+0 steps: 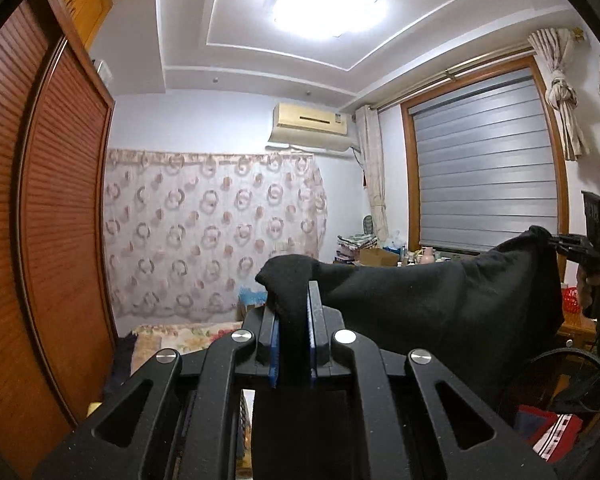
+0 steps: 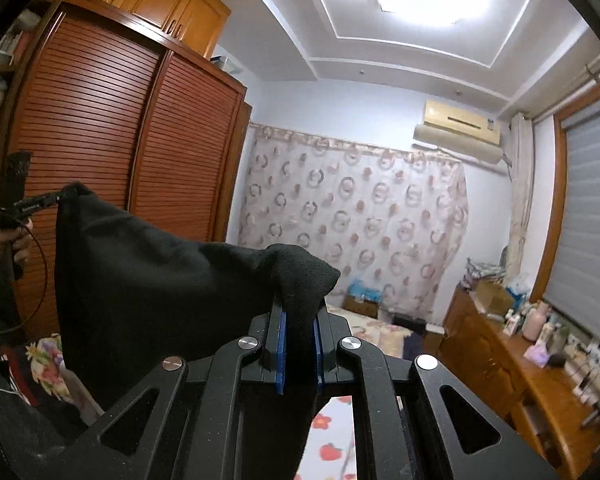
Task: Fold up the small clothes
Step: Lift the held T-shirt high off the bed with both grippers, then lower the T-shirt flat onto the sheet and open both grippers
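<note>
A black garment (image 1: 440,304) hangs stretched in the air between both grippers, held level and high above the bed. My left gripper (image 1: 294,292) is shut on one bunched corner, the cloth pinched between its blue pads. In the same view the right gripper (image 1: 556,242) grips the opposite corner at the far right. In the right wrist view my right gripper (image 2: 300,304) is shut on a bunched corner of the garment (image 2: 160,280), and the left gripper (image 2: 56,198) holds the far corner at the left, with a hand behind it. The garment's lower part is hidden below the frames.
A louvred wooden wardrobe (image 2: 112,140) stands on the left. Below lies a bed with a floral sheet (image 2: 336,432). A wooden dresser (image 2: 512,364) loaded with bottles runs under the window blind (image 1: 484,160). A patterned curtain (image 1: 212,232) covers the far wall.
</note>
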A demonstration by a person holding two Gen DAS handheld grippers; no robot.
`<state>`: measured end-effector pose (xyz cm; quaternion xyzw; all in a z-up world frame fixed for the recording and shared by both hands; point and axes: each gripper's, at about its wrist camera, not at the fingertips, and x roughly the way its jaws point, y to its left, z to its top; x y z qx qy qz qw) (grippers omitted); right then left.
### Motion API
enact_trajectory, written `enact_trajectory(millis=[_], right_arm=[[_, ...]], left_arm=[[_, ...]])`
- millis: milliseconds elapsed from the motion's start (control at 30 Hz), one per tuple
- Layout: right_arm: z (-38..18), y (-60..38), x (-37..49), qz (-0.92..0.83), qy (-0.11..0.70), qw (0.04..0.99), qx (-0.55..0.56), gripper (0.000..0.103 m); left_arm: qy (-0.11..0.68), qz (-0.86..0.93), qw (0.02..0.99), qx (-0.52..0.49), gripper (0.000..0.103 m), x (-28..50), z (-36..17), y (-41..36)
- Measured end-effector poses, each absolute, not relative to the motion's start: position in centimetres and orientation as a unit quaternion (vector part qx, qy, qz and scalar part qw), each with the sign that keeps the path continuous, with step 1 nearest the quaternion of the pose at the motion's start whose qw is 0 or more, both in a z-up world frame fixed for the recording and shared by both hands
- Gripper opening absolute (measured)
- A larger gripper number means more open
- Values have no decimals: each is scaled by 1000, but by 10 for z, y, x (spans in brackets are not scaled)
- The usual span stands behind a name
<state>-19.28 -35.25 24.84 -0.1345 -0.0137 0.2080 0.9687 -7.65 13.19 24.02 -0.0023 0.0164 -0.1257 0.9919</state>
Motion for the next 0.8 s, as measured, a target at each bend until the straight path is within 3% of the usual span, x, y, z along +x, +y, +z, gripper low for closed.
enact_trajectory(millis=[267,467,633,800], right_arm=[[230,-328,-185,208,-27,969,-131,10],[205,-325,-151,209,3,970,-121,10],[175,-319,-82,210,57,969,-114,10],[109,-306,28,202,147,962,-109,10]], left_arm=[[5,-132,991,-12,11,-71,246,131],[39,-124,992,-12,11,-35,228,127],[105,-111,988,-6,11,42,176,114],[188,-92,978,5,11,136,104,91]])
